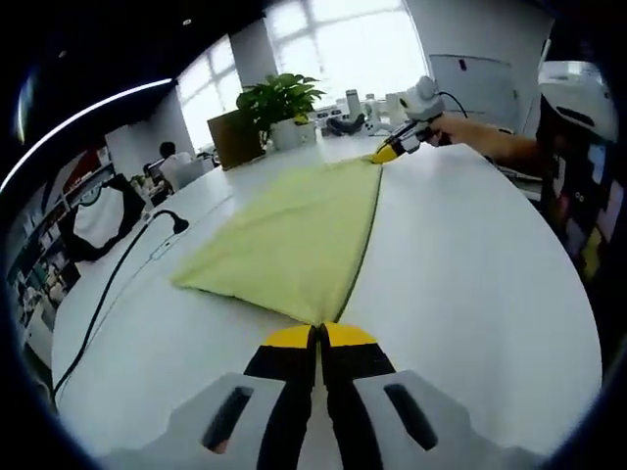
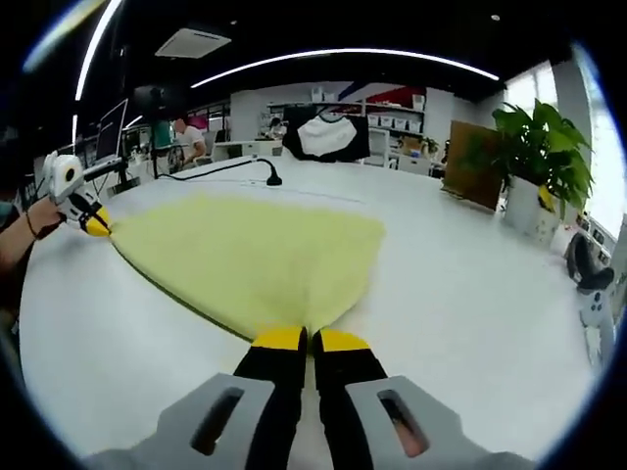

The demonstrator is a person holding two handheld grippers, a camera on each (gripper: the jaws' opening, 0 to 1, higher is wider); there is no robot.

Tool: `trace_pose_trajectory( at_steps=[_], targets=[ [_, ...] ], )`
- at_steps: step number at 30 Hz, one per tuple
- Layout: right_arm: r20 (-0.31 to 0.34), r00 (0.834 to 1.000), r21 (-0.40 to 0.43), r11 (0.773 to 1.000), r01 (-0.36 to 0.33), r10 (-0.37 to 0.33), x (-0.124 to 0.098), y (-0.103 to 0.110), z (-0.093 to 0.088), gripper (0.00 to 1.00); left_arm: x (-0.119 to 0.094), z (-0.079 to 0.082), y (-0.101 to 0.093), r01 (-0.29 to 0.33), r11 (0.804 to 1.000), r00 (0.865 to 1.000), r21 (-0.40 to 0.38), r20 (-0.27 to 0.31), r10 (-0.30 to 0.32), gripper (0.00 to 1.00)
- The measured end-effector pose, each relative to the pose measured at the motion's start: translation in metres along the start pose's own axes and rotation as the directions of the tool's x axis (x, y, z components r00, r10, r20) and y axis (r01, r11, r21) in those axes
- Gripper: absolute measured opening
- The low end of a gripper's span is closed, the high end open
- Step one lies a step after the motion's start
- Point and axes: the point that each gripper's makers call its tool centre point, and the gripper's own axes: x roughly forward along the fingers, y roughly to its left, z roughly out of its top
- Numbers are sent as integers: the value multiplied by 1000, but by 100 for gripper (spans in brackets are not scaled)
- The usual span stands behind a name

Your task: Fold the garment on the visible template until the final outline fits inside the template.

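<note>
**Yellow garment stretched between two grippers on white tabletop**

- Garment (image 1: 294,240): pale yellow cloth, lying flat on the tabletop (image 1: 470,294), one straight edge drawn taut between the two grippers. In the right gripper view it spreads as a broad fan (image 2: 245,259).
- Left gripper (image 1: 318,338): yellow-tipped jaws closed, pinching the near corner of the garment. Seen in the right gripper view at far left (image 2: 96,223), held by a person's hand (image 2: 44,215).
- Right gripper (image 2: 299,340): jaws closed on the near point of the garment. Seen in the left gripper view at the far corner (image 1: 387,154).
- Tabletop: white, curved edge.
- Black cable (image 1: 118,274): on the tabletop, apart from the garment.
- Potted plant (image 1: 279,103): far end of the tabletop.
- No template outline can be made out.
</note>
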Motion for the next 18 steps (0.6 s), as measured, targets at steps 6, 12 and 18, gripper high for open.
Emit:
trace_pose_trajectory(
  at_steps=[6, 12, 18],
  targets=[
    [-1, 1000, 27, 1000, -2, 2, -3, 0, -3, 0, -1, -2, -2, -1, 1000, 1000, 8, -6, 1, 1],
    [15, 1000, 53, 998, -22, 21, -2, -1, -3, 0, -1, -5, -1, -6, 1000, 1000, 5, -5, 6, 1],
    [19, 999, 74, 996, -42, 41, -2, -1, -3, 0, -2, -5, 0, -17, 1000, 1000, 2, -2, 17, 1]
  ],
)
